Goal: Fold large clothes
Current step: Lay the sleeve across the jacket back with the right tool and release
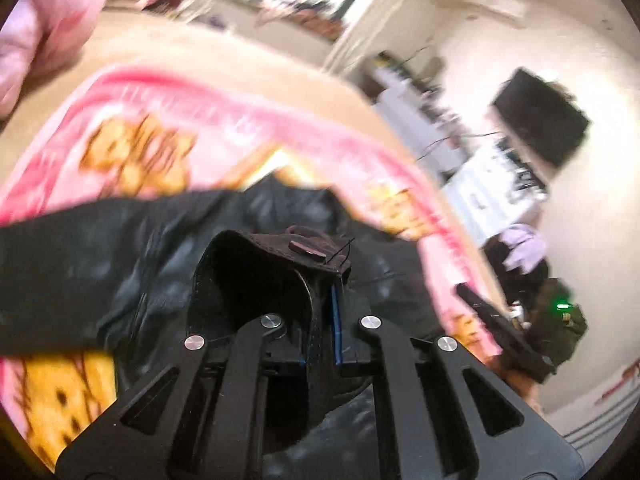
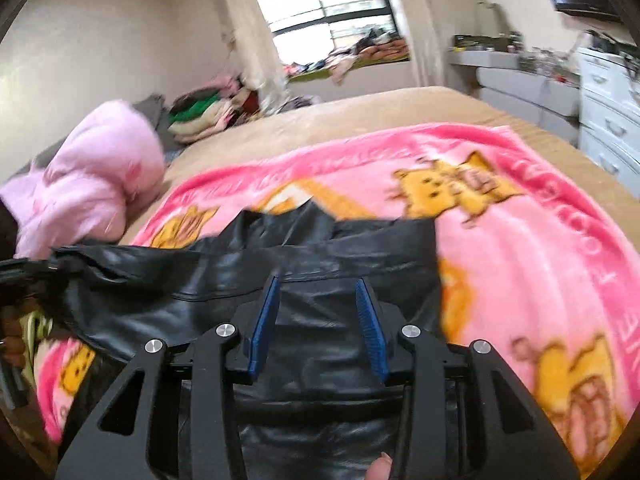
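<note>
A black leather jacket [image 2: 320,256] lies on a pink blanket with yellow cartoon figures [image 2: 520,240] spread over the bed. My left gripper [image 1: 324,300] is shut on a sleeve cuff of the jacket [image 1: 280,252], which has a dark button, and holds it lifted above the rest of the jacket [image 1: 100,248]. My right gripper [image 2: 318,284] is open, its blue pads [image 2: 264,320] apart just above the jacket's middle, holding nothing. The left gripper [image 2: 16,276] shows at the left edge of the right wrist view, pulling the sleeve out.
A pink padded coat [image 2: 92,180] lies on the tan bedspread [image 2: 360,112] to the left. Piled clothes [image 2: 208,112] sit at the far side. White drawers [image 2: 608,128] and a wall television [image 1: 540,120] stand to the right.
</note>
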